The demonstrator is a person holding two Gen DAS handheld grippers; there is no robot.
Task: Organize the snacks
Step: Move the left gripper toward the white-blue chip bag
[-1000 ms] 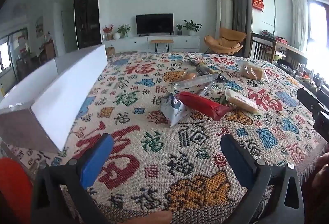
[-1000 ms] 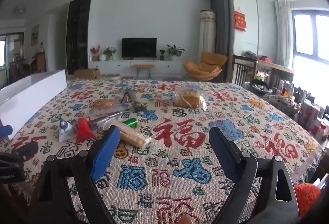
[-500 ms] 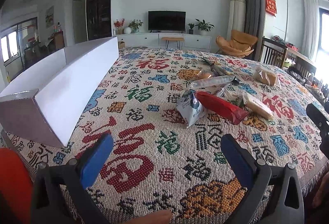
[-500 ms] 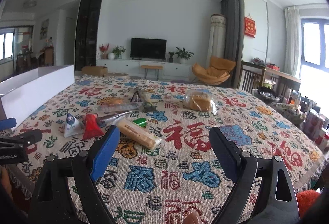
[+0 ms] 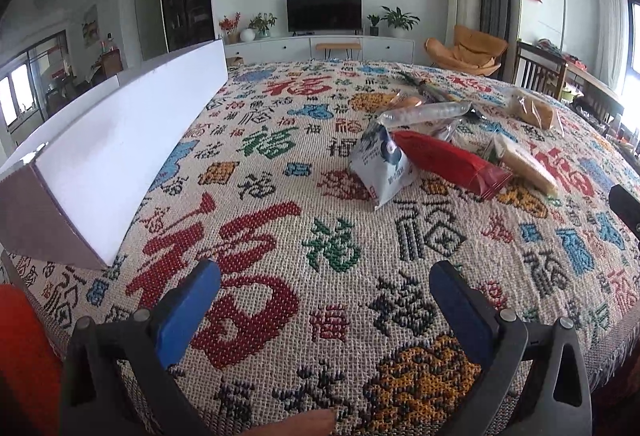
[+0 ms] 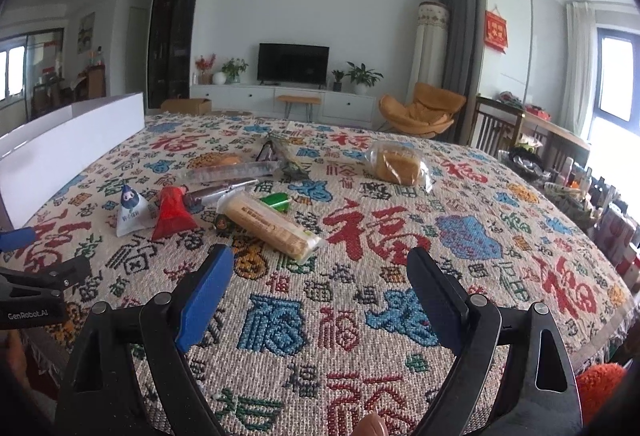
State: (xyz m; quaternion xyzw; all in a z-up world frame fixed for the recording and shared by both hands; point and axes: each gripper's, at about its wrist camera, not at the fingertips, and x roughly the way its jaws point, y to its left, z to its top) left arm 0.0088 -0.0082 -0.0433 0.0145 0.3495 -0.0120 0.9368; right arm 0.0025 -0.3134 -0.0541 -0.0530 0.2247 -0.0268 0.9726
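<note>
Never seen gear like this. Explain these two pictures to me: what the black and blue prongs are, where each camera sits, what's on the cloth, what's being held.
No robot here: a person holds a two-finger clamp in each hand, with a camera looking forward along its fingers. One picture comes from the left gripper, the other from the right gripper. Both are open and hold nothing. On the patterned tablecloth lie snacks: a red packet, a white triangular pouch, a long biscuit pack and wrapped bread. A white box stands to the left.

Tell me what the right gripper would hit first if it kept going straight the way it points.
Probably the long cracker pack, just left of centre ahead of the open right gripper; depth is hard to judge.
</note>
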